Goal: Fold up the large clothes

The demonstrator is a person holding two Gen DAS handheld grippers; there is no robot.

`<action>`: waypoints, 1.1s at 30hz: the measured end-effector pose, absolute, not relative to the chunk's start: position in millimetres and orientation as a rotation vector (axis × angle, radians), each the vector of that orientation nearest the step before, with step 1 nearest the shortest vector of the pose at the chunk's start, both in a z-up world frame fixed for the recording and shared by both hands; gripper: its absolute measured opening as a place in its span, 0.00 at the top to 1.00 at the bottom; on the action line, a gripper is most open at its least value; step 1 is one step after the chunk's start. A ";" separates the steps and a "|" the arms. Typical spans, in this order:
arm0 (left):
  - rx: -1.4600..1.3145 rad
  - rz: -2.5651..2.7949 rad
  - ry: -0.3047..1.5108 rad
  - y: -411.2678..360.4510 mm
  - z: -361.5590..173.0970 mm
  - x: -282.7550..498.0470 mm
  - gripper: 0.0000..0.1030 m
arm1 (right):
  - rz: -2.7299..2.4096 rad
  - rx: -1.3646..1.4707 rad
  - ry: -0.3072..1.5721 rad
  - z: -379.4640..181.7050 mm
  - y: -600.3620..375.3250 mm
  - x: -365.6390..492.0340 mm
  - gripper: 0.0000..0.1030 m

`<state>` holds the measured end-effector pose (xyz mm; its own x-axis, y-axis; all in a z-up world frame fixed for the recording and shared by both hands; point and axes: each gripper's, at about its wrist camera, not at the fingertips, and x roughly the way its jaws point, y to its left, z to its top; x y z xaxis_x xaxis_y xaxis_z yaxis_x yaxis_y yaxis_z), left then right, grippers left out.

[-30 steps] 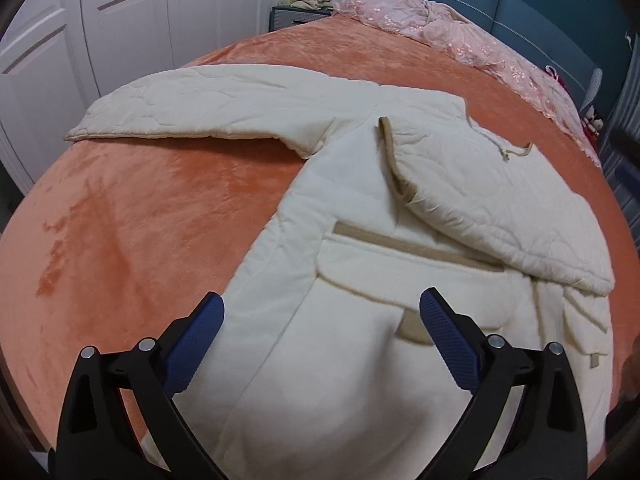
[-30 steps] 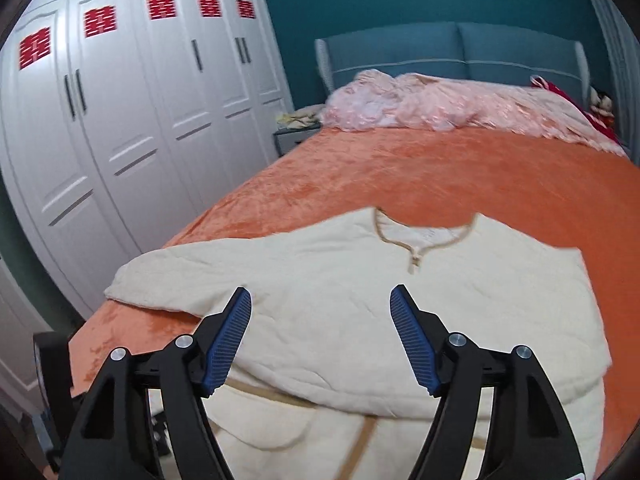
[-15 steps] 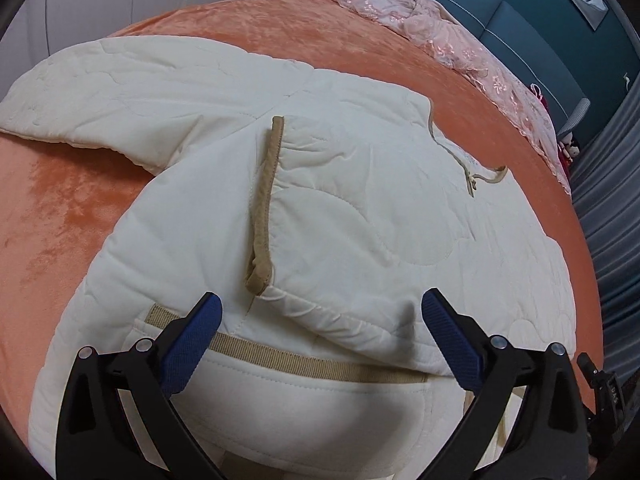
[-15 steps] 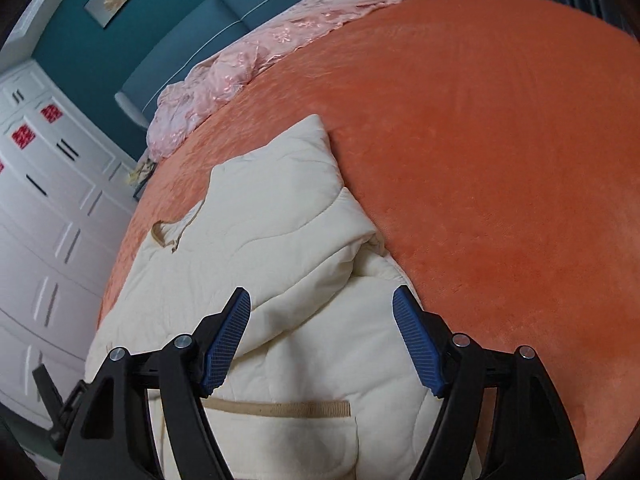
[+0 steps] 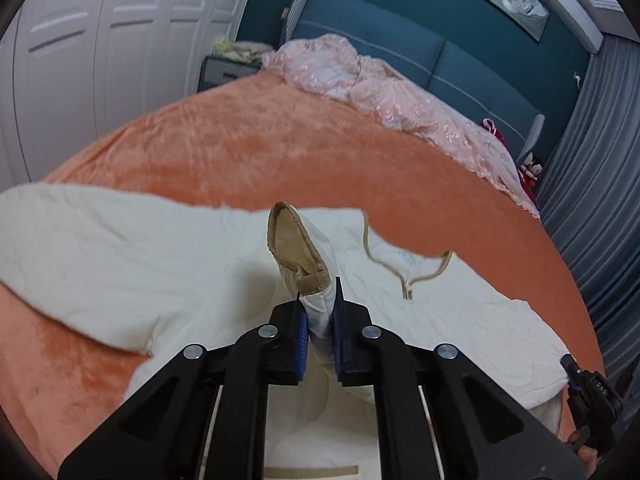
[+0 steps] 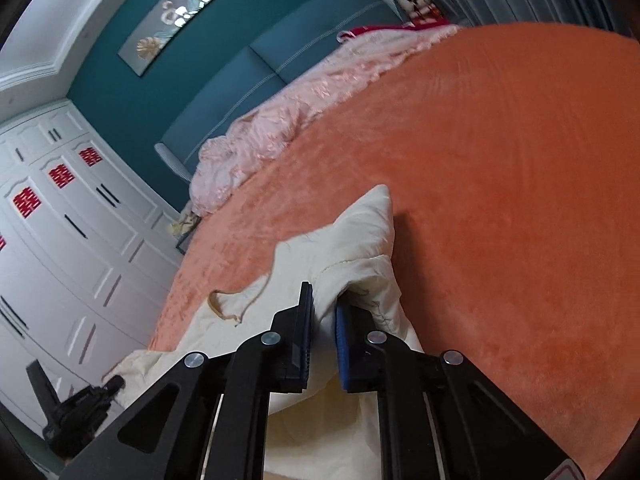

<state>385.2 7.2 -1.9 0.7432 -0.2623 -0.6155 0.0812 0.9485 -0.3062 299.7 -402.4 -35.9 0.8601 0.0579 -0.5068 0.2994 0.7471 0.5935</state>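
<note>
Both hand-held grippers have just closed on the cream jacket [image 5: 120,256]: left hand-held gripper [image 5: 320,320] pinches the tan-edged cuff, right hand-held gripper [image 6: 324,320] the folded sleeve; next, carry both across the orange bed [image 5: 248,148] together

Soft, even indoor light; heavy fisheye warp w/ dark corners; slight motion blur, probably.

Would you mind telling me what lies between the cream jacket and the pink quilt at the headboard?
Only bare orange bedspread lies between the cream jacket and the pink quilt, as the left wrist view shows most clearly.
</note>
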 end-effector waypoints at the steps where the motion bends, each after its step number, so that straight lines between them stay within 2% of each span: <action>1: -0.242 -0.182 0.693 6.1 0.2 385.8 0.91 | -0.148 0.662 0.540 -35.8 -394.7 302.4 0.90; 5: -0.171 -0.127 0.815 2.3 -49.5 399.8 0.91 | -0.206 0.546 0.754 -82.1 -379.5 327.3 0.90; 10: -0.133 -0.071 0.919 8.7 -113.9 398.4 0.91 | -0.233 0.530 0.818 -103.2 -380.5 327.4 0.90; 20: -0.062 -0.026 0.849 -3.3 -121.9 385.6 0.87 | -0.307 0.364 0.835 -109.4 -363.7 335.4 0.87; 23: -0.036 -0.001 0.839 -6.1 -121.8 384.9 0.82 | -0.339 0.409 0.827 -101.3 -369.1 322.5 0.78; 24: -0.033 0.008 0.836 -6.0 -121.8 384.4 0.78 | -0.375 0.433 0.818 -95.6 -368.7 313.6 0.67; 25: -0.031 0.017 0.833 -5.3 -122.0 383.7 0.73 | -0.408 0.460 0.790 -88.5 -367.1 299.6 0.63; 28: -0.017 0.047 0.825 -5.5 -122.7 382.6 0.62 | -0.444 0.422 0.681 -60.6 -343.8 271.4 0.61; 33: 0.004 0.065 0.821 -8.1 -123.0 382.1 0.50 | -0.195 0.277 0.718 -42.7 -275.6 317.7 0.61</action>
